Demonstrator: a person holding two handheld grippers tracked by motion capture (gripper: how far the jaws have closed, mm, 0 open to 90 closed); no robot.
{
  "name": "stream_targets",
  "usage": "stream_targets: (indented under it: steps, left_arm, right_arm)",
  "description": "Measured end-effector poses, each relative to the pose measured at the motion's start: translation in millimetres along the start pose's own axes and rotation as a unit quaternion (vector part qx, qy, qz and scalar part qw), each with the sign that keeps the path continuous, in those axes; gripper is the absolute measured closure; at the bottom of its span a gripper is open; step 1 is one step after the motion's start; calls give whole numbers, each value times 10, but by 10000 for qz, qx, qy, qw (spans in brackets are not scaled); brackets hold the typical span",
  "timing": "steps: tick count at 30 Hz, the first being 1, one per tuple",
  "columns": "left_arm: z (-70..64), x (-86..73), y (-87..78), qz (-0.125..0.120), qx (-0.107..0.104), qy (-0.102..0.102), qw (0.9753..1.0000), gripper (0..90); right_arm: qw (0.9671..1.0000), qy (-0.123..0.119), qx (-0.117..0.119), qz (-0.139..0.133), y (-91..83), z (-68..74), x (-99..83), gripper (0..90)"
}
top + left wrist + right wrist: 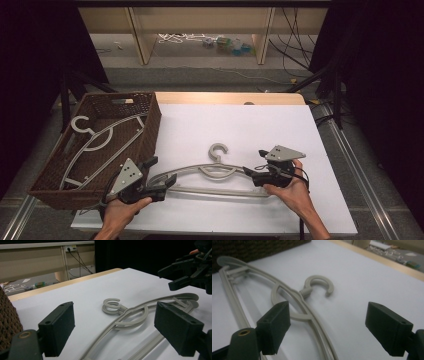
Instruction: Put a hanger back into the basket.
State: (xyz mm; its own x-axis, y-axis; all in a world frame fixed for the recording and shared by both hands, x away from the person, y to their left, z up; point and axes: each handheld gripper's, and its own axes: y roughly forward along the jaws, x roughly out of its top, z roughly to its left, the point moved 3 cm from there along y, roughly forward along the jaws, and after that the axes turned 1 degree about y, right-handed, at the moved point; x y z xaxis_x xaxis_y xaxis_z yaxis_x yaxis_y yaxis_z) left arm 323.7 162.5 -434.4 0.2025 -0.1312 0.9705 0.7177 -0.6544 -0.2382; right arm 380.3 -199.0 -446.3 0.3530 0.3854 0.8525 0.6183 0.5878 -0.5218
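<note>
White and smooth, the bench [280,130] is carrying a grey plastic hanger [215,172] near its front edge; I am holding my left gripper [167,182] and right gripper [248,172] at its ends, jaws apart.

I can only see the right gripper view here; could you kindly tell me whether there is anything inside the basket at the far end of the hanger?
Observer: Yes, the high view shows a second grey hanger lying inside the brown wicker basket.
Operator: Thank you. Where is the other tool?
Observer: The left tool sits at the basket-side end of the hanger on the table, jaws open on either side of it.
Operator: And is my own tool gripping yet?
Observer: No; the right tool is at the hanger's opposite end, jaws apart.
</note>
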Motion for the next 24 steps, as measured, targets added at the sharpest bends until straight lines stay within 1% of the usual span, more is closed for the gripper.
stream_targets:
  steps: [1, 2, 3, 4, 5, 6, 7, 8, 9, 10, 11, 12, 13, 14, 15, 16, 17, 18, 19, 20, 21, 22, 23, 24]
  left_arm:
    - [4, -2, 2, 22, -13, 38, 10000, 163]
    - [1, -3, 5, 22, -15, 18, 10000, 163]
    - [-1, -5, 12, 4, -34, 20, 10000, 163]
    - [-4, -7, 18, -1, -56, 29, 10000, 163]
    - [-3, -7, 11, 44, -39, 53, 10000, 163]
    - [-3, -7, 20, -16, -78, 28, 10000, 163]
    - [-2, -6, 19, -23, -74, 19, 10000, 163]
    - [3, -3, 7, 19, -21, 26, 10000, 164]
    - [8, -4, 7, 11, -19, 39, 10000, 165]
    - [12, -5, 4, 19, -10, 45, 10000, 165]
    - [15, -5, 2, 20, -3, 49, 10000, 165]
    - [18, -2, 0, 7, 4, 40, 10000, 165]
    - [19, 0, 0, 2, 5, 27, 10000, 165]
    - [20, -2, 0, 12, -4, 38, 10000, 165]
    - [20, -5, 2, 25, -21, 56, 10000, 165]
    - [16, -5, 4, 28, -32, 50, 10000, 165]
    - [14, -5, 4, 28, -32, 44, 10000, 165]
    - [10, -2, 5, 17, -34, 32, 10000, 165]
    - [8, -3, 7, 16, -41, 28, 10000, 165]
    - [4, -10, 18, -11, -68, 17, 10000, 165]
    - [3, -11, 17, -3, -68, 20, 10000, 165]
    - [5, -9, 17, -18, -70, 14, 10000, 165]
    - [11, -5, 7, 34, -39, 31, 10000, 166]
    - [16, -8, 18, -4, -76, 26, 10000, 166]
  right_arm:
    - [9998, -48, 36, 166, 45, -7, -4, 214]
    - [9988, -155, 68, 464, 118, -8, -25, 269]
    - [9988, -155, 68, 464, 118, -8, -25, 269]
    - [9976, -315, 122, 599, 161, -14, -38, 291]
    - [9960, -410, 133, 785, 214, -14, -55, 292]
    - [9944, -473, 128, 935, 261, -18, -63, 322]
    - [9930, -529, 173, 1044, 290, -20, -66, 347]
    - [9923, -546, 211, 1094, 313, -17, -70, 363]
    - [9897, -626, 235, 1269, 355, -19, -72, 389]
    - [9896, -737, 205, 1220, 405, -17, -74, 431]
    - [9874, -760, 293, 1355, 424, -7, -74, 457]
    - [9870, -736, 297, 1398, 449, 4, -78, 463]
    - [9849, -766, 333, 1518, 471, 2, -74, 494]
    - [9844, -765, 354, 1547, 488, 5, -76, 510]
    - [9834, -838, 424, 1550, 524, -7, -81, 526]
    - [9815, -776, 442, 1692, 516, -4, -80, 546]
    - [9820, -754, 445, 1676, 540, -5, -81, 565]
    - [9811, -700, 448, 1747, 547, -2, -87, 590]
    - [9811, -700, 448, 1747, 547, -2, -87, 590]
    - [9797, -733, 467, 1806, 550, -27, -84, 612]
    - [9797, -733, 467, 1806, 550, -27, -84, 612]
    - [9808, -741, 428, 1753, 565, -32, -87, 629]
    - [9802, -726, 466, 1784, 569, -35, -88, 651]
    - [9798, -749, 514, 1784, 577, -41, -91, 660]
